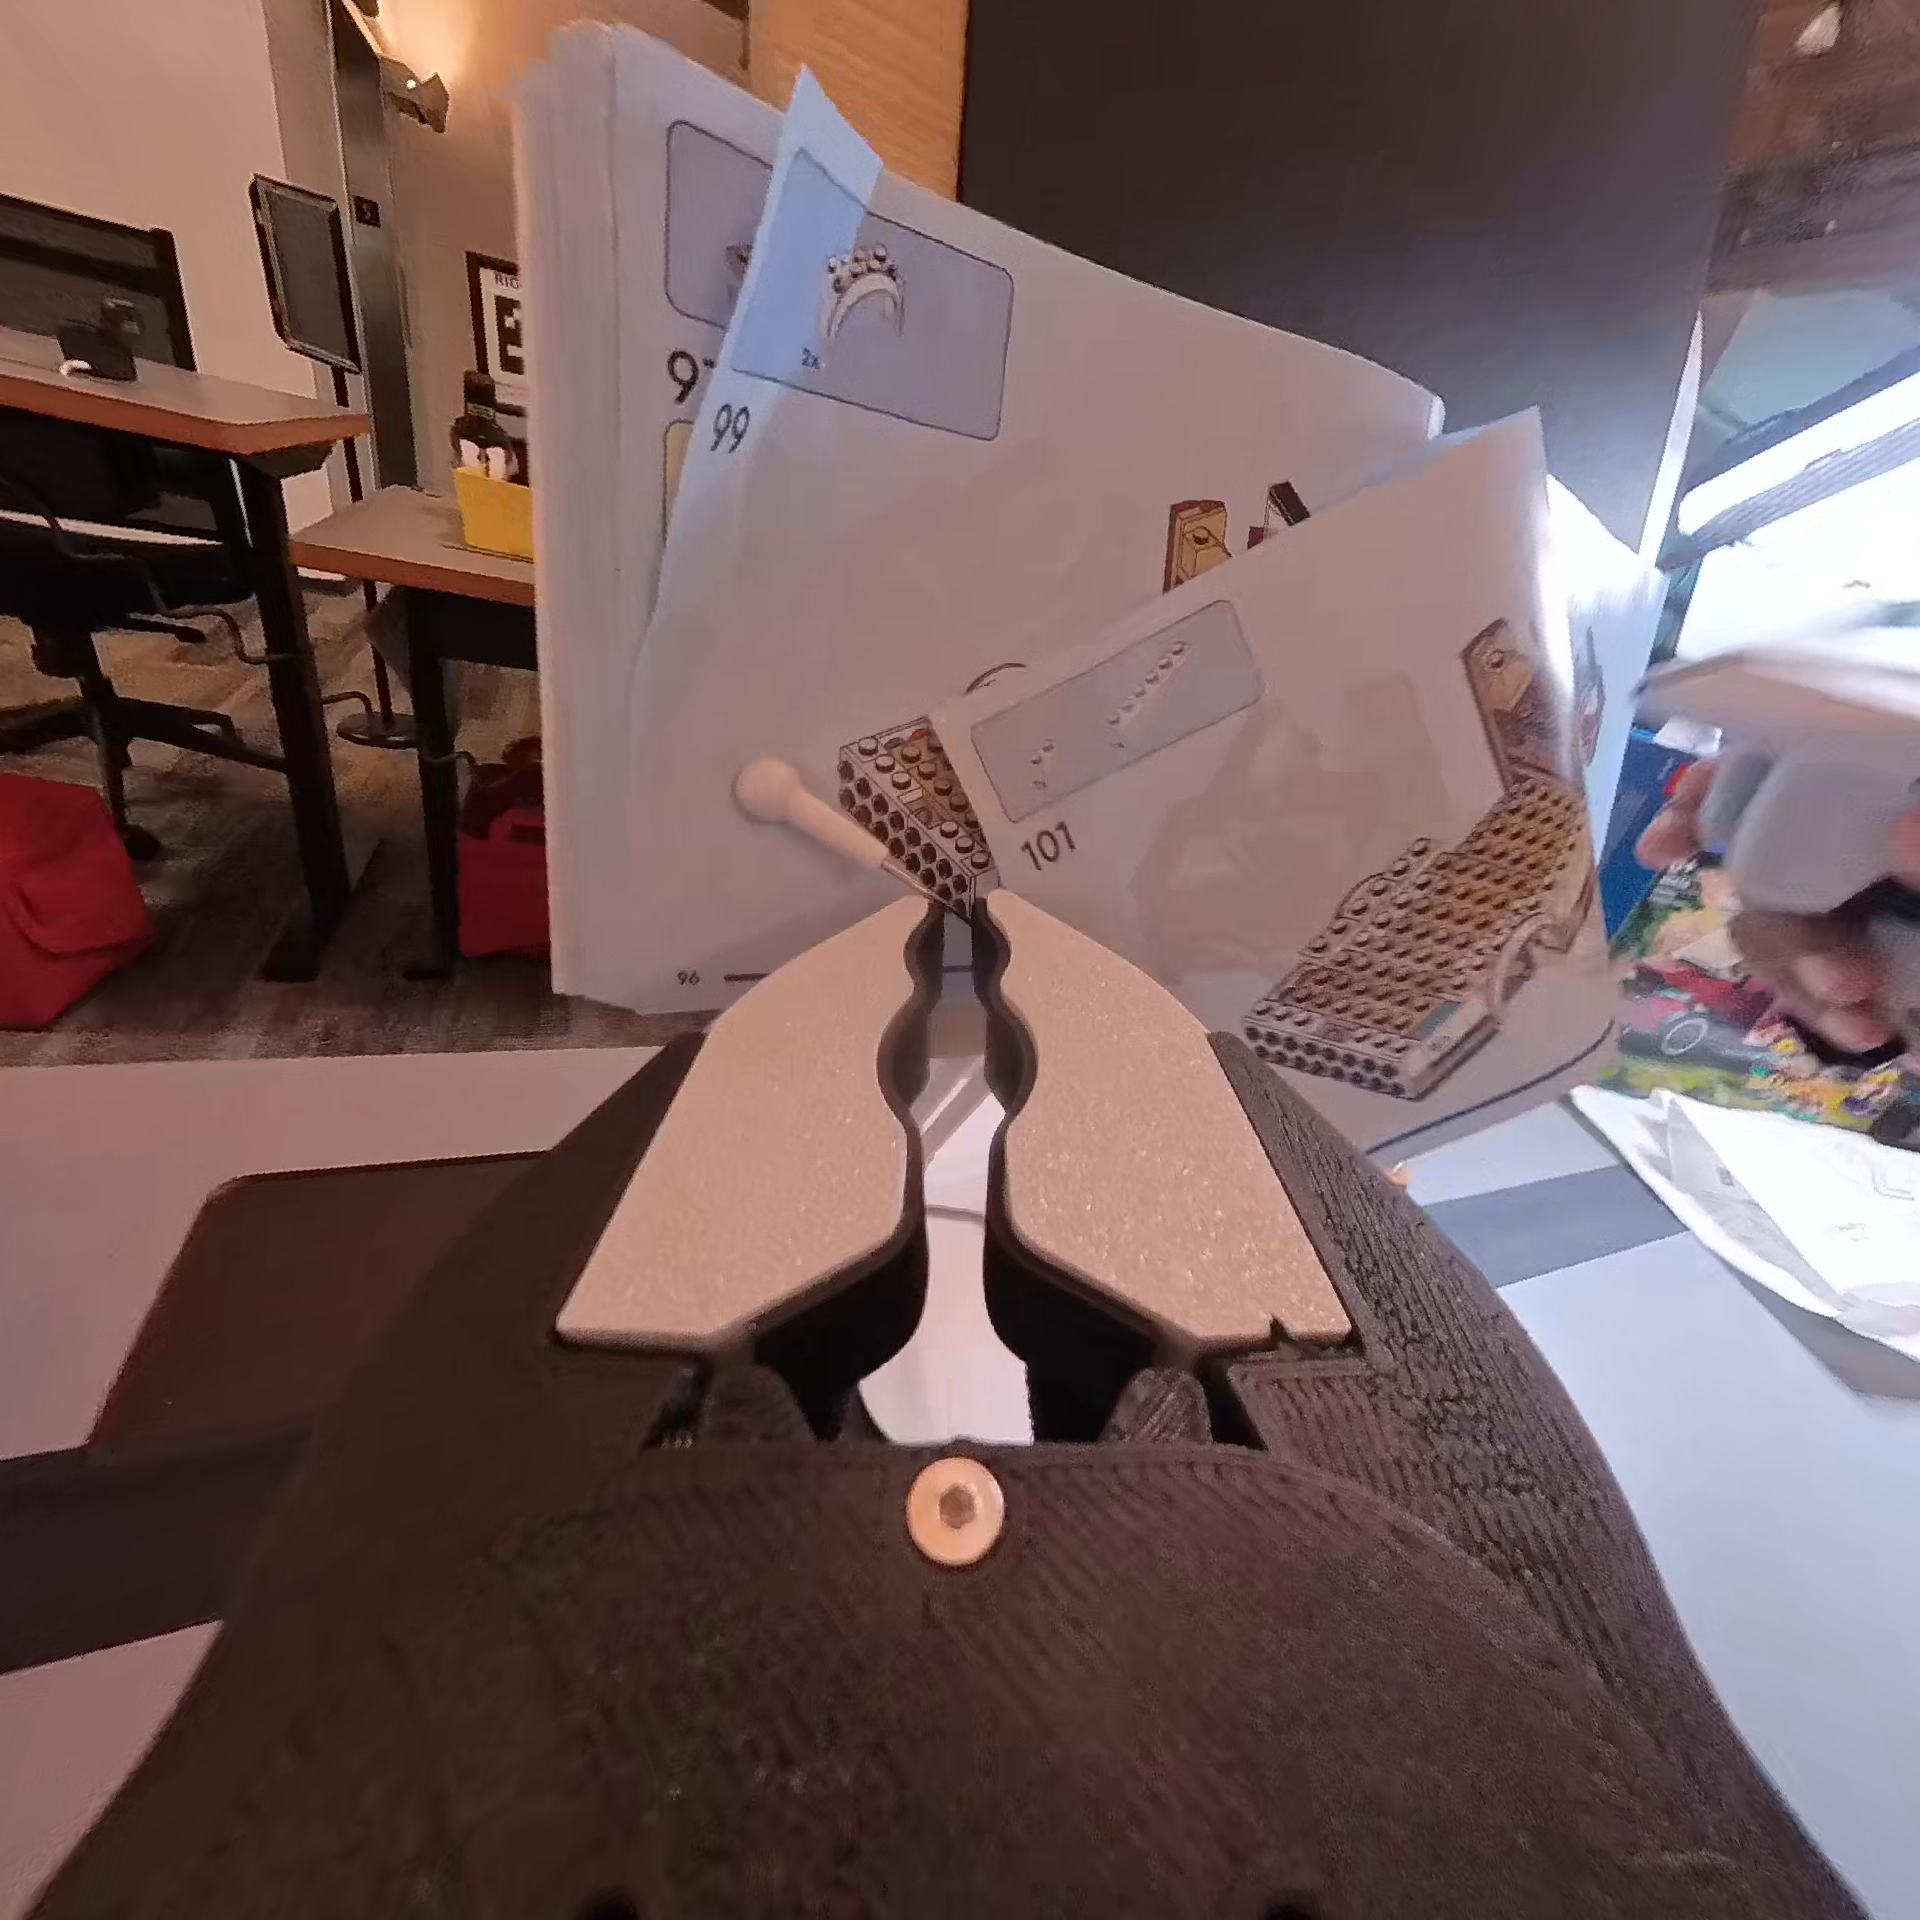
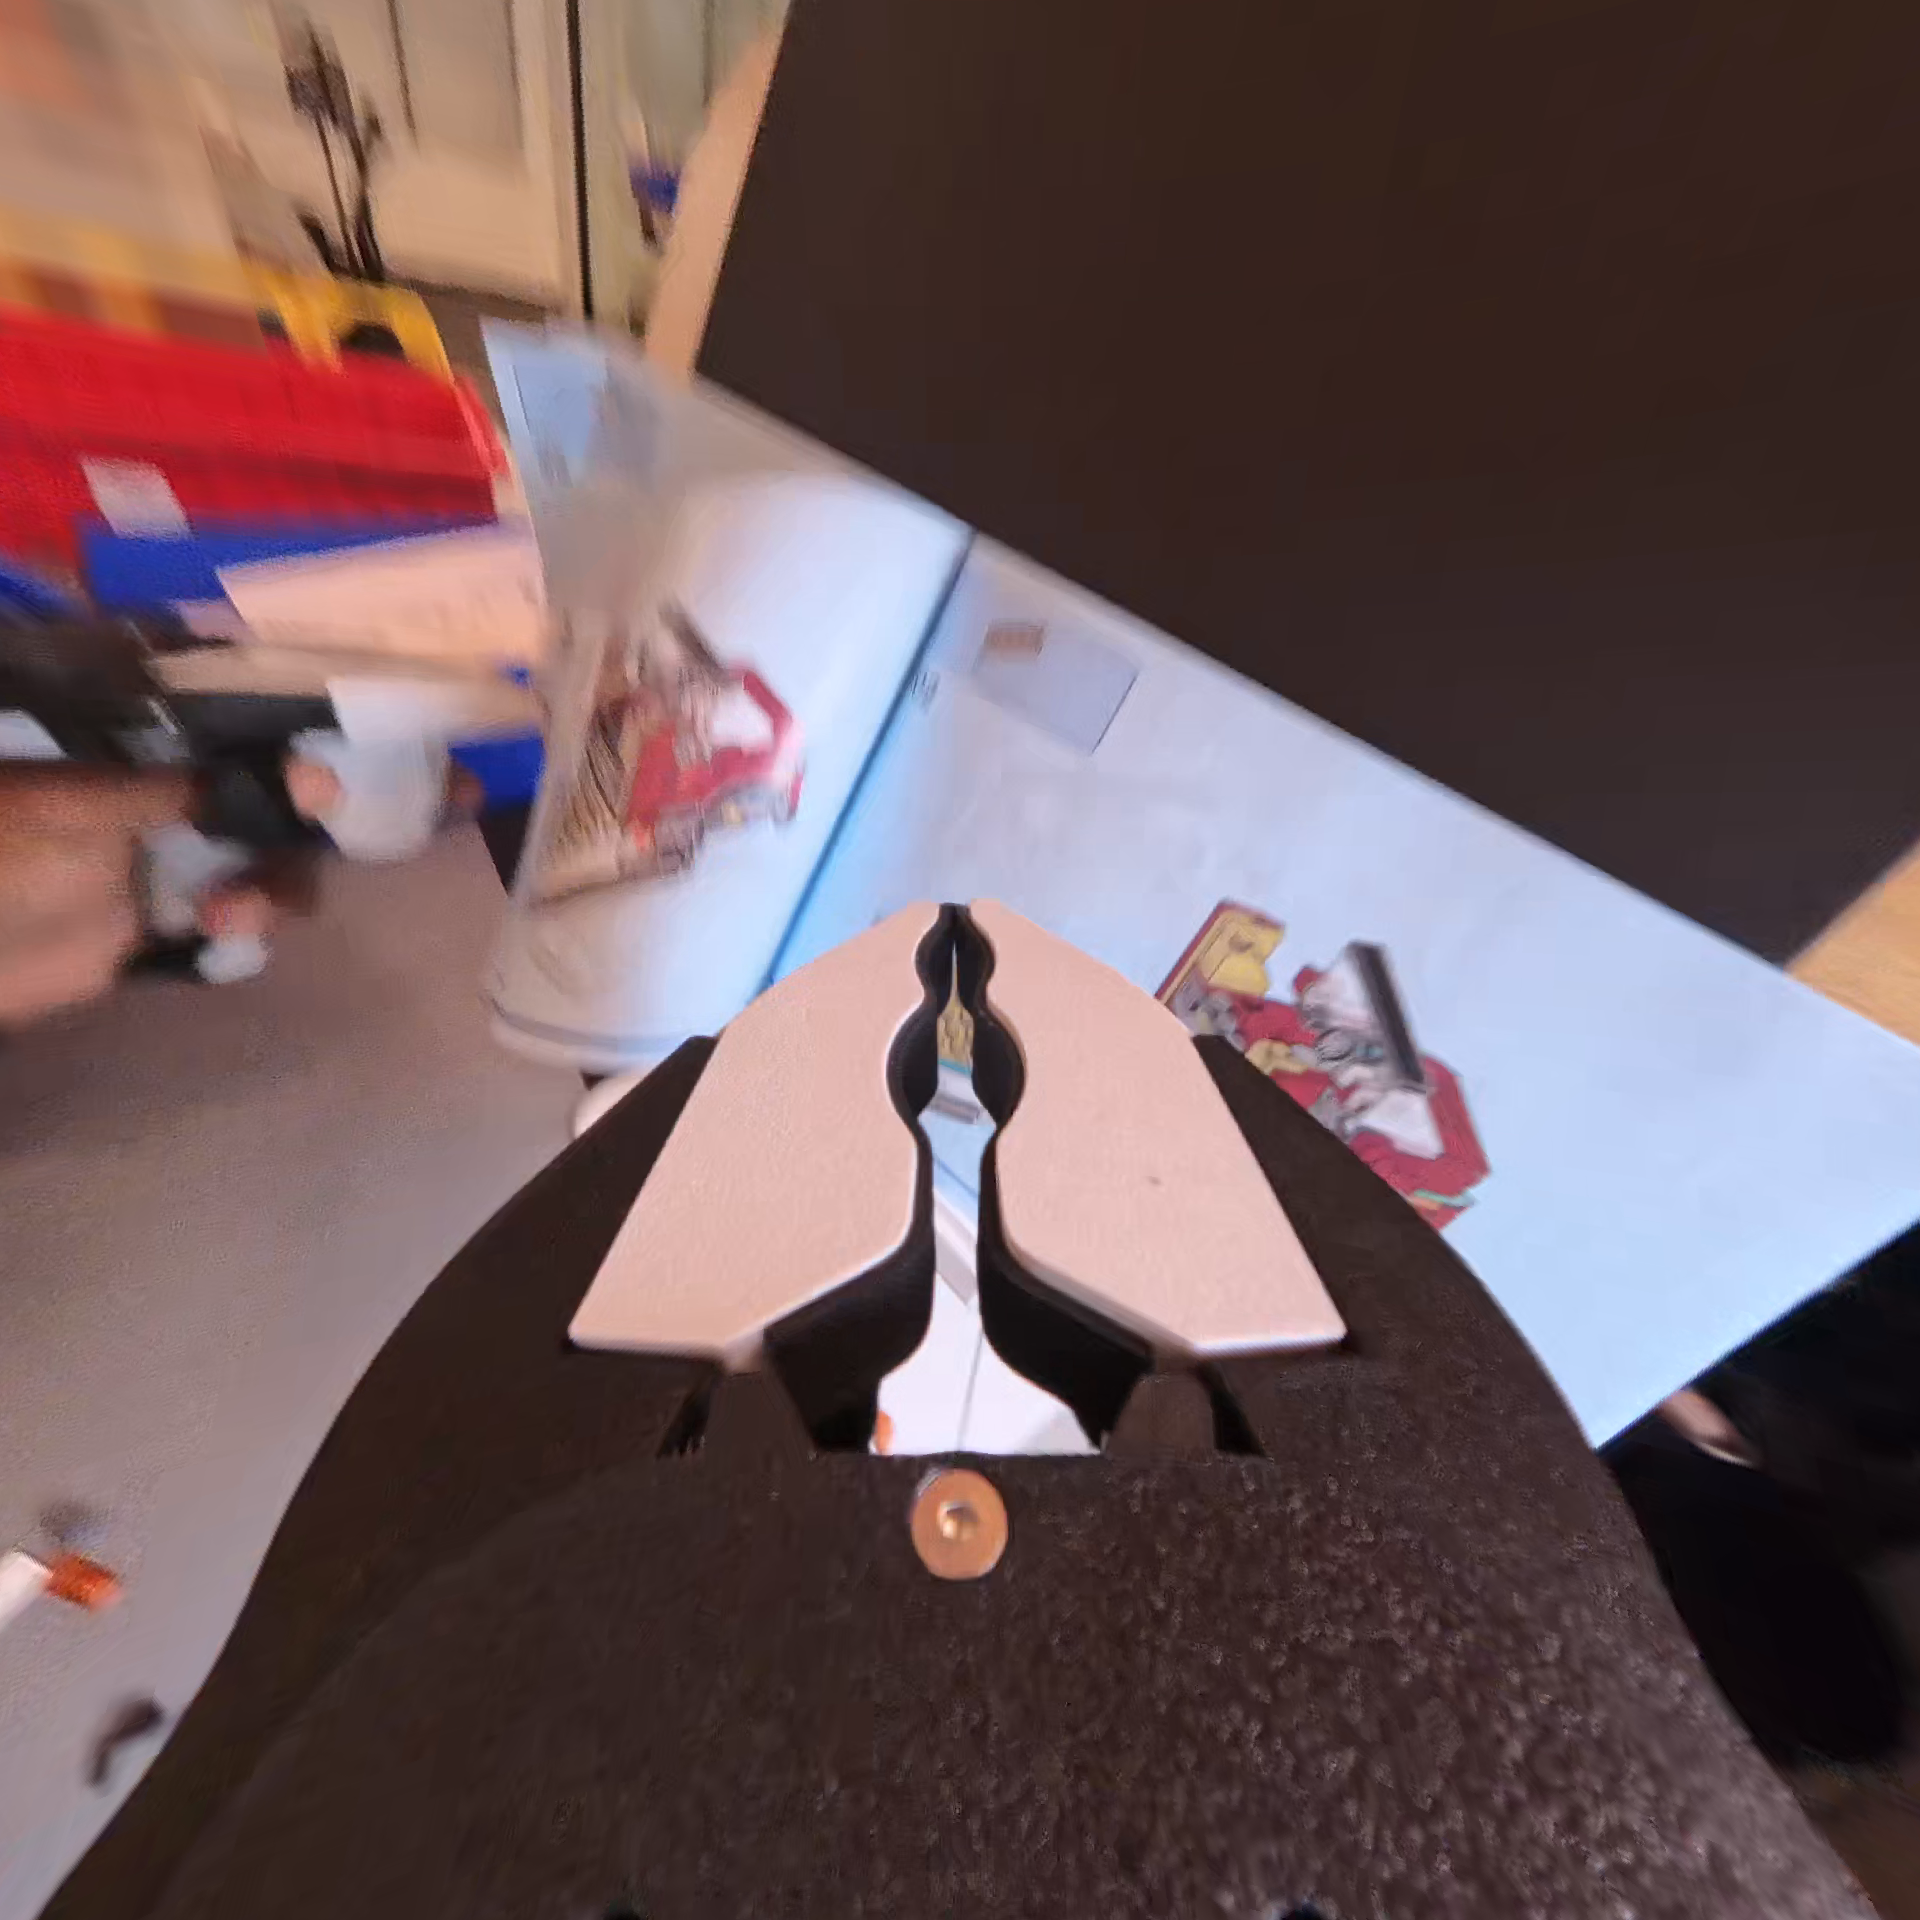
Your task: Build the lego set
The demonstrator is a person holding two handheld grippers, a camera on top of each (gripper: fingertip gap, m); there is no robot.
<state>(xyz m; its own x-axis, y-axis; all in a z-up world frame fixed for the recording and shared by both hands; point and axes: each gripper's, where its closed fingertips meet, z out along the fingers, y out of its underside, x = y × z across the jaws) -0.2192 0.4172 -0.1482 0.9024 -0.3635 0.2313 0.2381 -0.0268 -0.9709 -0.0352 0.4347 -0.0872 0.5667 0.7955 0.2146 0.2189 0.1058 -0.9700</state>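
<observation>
The instruction booklet (image 1: 935,582) stands upright on the table with its pages fanned out, showing printed build steps. My left gripper (image 1: 961,906) is right in front of it, its jaws nearly closed on the thin end of a white ball-ended stick (image 1: 795,805) that points up and left. My right gripper (image 2: 958,914) is shut on the edge of a booklet page (image 2: 1299,831), seen edge-on between its fingers. In the left wrist view the right gripper and the hand holding it (image 1: 1808,831) are a blur at the right edge. The right wrist view is motion-blurred.
A colourful Lego box (image 1: 1714,1029) and crumpled white paper (image 1: 1766,1226) lie at the right. A dark mat (image 1: 312,1299) lies on the table at the left. Desks, a chair and red bags (image 1: 62,894) stand behind. Small loose pieces (image 2: 73,1579) lie on the grey table.
</observation>
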